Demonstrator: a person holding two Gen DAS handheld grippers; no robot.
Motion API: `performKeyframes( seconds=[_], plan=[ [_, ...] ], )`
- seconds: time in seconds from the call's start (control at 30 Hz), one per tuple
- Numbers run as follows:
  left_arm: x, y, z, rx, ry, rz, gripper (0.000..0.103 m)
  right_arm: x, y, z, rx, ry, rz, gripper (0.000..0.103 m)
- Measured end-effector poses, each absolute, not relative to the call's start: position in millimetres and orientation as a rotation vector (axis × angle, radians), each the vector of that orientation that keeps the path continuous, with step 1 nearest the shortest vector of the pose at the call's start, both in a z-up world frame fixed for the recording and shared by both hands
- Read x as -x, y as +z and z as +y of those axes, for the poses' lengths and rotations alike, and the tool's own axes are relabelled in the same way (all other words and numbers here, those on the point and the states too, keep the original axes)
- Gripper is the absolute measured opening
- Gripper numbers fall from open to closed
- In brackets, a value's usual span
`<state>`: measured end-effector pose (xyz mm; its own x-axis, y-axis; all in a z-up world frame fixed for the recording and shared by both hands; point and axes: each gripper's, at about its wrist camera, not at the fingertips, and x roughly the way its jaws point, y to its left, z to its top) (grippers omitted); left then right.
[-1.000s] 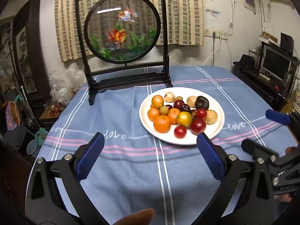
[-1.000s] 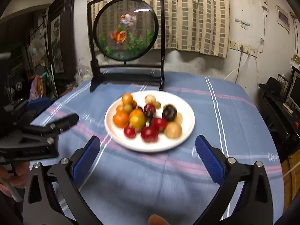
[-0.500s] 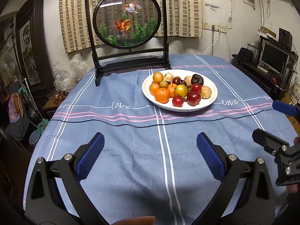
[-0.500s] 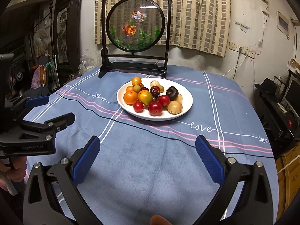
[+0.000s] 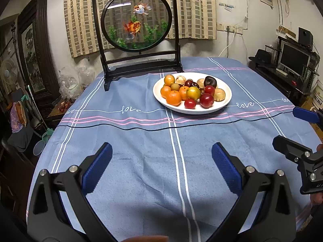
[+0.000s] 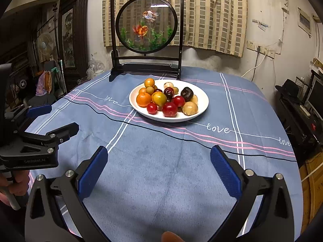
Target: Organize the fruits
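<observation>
A white plate (image 5: 225, 102) (image 6: 201, 106) holds several fruits: oranges (image 5: 173, 97) (image 6: 143, 99), red plums (image 5: 206, 100) (image 6: 170, 109), a dark plum (image 5: 210, 81) (image 6: 187, 94), and tan round ones (image 6: 190, 108). It stands in the far half of the blue tablecloth (image 5: 141, 161). My left gripper (image 5: 161, 165) is open and empty, low over the near cloth, well short of the plate. My right gripper (image 6: 159, 167) is open and empty, also over the near cloth. Each gripper shows at the edge of the other's view (image 5: 298, 133) (image 6: 46, 121).
A black-framed round goldfish screen (image 5: 139, 30) (image 6: 147, 26) stands upright behind the plate near the table's far edge. A monitor and shelf (image 5: 292, 60) stand off to the right. A fan and clutter (image 6: 44, 44) are to the left of the table.
Both grippers have pulled back from the plate toward the near side of the table. Both stay open and empty. The fruits have not moved.
</observation>
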<state>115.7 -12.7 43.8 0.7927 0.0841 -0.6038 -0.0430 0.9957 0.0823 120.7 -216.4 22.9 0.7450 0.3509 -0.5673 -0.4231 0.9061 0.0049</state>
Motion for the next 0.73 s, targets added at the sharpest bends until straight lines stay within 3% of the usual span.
performKeyframes(
  seconds=[0.73],
  plan=[
    [-117.6, 39.4, -15.1, -0.069, 0.061, 0.659, 0.1, -117.6, 20.6, -218.9, 0.118, 0.422, 0.6, 0.102]
  ],
)
